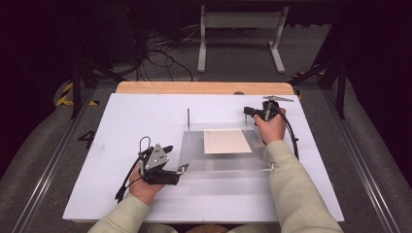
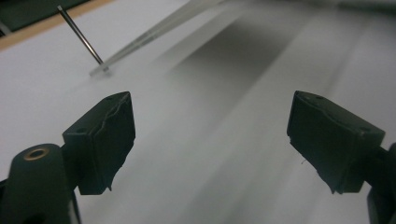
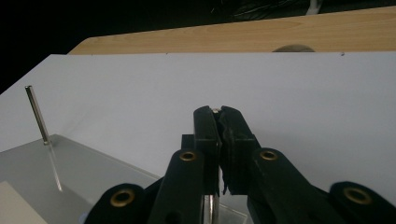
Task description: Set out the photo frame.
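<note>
A clear acrylic plate lies on the white board with a beige card on top of it. Thin metal pins stand at its corners, one at the far left. My right gripper is at the far right corner, shut on the upright pin there; in the right gripper view the pin's top shows between the pressed jaws of the right gripper. My left gripper lies low by the plate's near left corner. In its own view the left gripper stands wide open with nothing between the jaws.
The board rests on a wooden table whose far edge shows behind it. Another pin stands at the plate's near right corner. Cables and a white frame lie on the floor beyond the table. Bare board spreads left of the plate.
</note>
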Action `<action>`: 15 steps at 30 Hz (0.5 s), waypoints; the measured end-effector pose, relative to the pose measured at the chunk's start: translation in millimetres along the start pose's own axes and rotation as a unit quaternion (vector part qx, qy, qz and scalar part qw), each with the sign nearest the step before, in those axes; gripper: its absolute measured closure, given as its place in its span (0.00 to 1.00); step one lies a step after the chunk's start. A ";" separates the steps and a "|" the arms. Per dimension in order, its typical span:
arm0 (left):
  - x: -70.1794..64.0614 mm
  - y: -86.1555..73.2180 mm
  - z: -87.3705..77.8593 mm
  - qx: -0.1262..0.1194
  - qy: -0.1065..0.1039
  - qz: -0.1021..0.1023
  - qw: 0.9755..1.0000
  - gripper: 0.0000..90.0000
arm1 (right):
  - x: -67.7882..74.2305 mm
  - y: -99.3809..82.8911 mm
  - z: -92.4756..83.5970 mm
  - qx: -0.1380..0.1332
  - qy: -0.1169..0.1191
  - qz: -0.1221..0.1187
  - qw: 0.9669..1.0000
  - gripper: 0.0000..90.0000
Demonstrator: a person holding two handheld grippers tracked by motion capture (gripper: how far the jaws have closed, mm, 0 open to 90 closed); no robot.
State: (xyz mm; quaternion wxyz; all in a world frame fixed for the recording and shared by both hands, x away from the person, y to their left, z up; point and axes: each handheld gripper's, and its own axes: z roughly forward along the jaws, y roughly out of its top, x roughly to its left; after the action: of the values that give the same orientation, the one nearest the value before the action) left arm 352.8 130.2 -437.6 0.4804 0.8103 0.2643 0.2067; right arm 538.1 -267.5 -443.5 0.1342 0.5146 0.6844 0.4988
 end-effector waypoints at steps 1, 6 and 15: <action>0.0 0.0 0.0 0.000 0.000 0.000 1.000 0.16 | -0.3 -0.2 0.4 -0.001 0.000 0.002 1.000 0.95; -4.6 12.6 1.2 -0.044 0.009 0.005 0.999 0.15 | -1.3 -0.5 1.7 -0.003 0.001 0.009 1.000 0.95; -8.9 34.4 10.2 -0.080 0.019 -0.003 0.997 0.31 | -1.0 -0.8 1.7 -0.004 0.000 0.012 1.000 0.95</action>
State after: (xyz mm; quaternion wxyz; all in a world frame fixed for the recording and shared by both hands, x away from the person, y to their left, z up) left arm 359.9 104.1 -412.4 0.5394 0.7643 0.2588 0.2408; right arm 539.3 -267.3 -445.3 0.1304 0.5222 0.6763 0.5028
